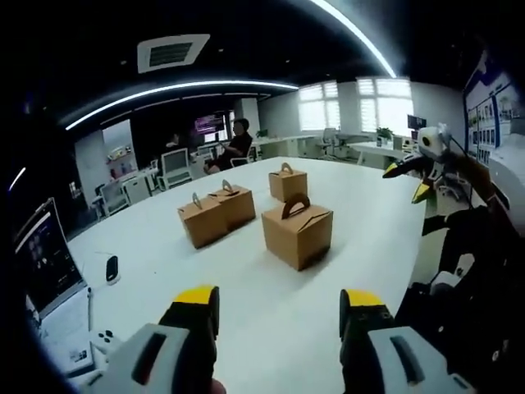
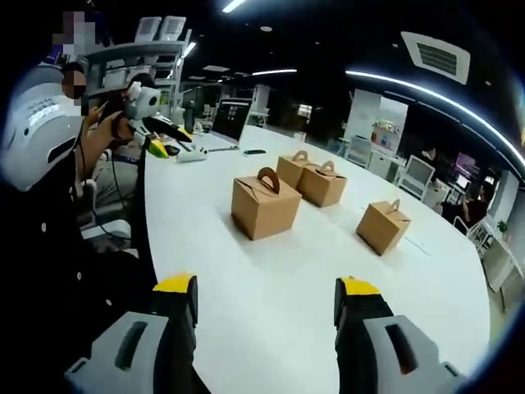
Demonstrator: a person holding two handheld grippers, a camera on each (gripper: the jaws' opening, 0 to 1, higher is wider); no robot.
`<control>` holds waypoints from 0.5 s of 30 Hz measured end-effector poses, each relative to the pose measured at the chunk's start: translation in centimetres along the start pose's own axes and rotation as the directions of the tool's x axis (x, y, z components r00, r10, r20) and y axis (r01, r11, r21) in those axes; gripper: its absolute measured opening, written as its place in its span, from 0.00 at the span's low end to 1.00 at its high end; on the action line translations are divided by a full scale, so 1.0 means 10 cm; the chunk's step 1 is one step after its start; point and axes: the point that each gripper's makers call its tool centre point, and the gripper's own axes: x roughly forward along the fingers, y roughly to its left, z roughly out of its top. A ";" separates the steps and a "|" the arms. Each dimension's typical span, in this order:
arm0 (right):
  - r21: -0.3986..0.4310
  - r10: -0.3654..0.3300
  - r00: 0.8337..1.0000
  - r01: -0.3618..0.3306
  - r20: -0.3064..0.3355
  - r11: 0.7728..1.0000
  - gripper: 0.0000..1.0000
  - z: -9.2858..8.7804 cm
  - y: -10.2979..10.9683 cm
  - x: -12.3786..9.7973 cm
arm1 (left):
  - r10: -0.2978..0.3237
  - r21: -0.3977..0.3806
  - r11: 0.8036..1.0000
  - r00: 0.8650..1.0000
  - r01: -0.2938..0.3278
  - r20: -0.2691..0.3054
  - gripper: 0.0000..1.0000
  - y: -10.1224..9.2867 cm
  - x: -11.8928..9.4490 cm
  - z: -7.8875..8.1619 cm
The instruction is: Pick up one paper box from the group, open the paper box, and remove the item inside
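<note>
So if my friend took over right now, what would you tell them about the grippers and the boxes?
Left gripper: open, holding nothing, above the white table.
Right gripper: open, holding nothing too.
Four brown paper boxes with handles sit closed on the table: the nearest box, a touching pair behind it, and one box apart.
Done: nothing yet.
Left: pick one box, probably the nearest, open it, take out what's inside.

Four plain tan-brown paper boxes (image 1: 297,232) sit mid-frame on a white table (image 1: 271,328), the left gripper (image 1: 279,310) at the bottom edge shows yellow tips on black jaws over grey bodies, as does the right gripper (image 2: 266,300), and a dark ceiling carries white light strips (image 1: 176,89).
</note>
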 end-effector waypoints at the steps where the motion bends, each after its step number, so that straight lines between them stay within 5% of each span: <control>1: 0.000 0.001 1.000 -0.001 -0.001 1.000 0.68 0.00 0.00 0.00 | 0.002 0.001 1.000 1.000 -0.002 -0.001 0.60 0.01 0.00 0.01; 15: -0.017 0.022 1.000 -0.022 -0.001 1.000 0.68 0.07 -0.07 0.14 | -0.031 0.037 0.999 0.999 0.031 -0.018 0.61 -0.04 0.16 0.10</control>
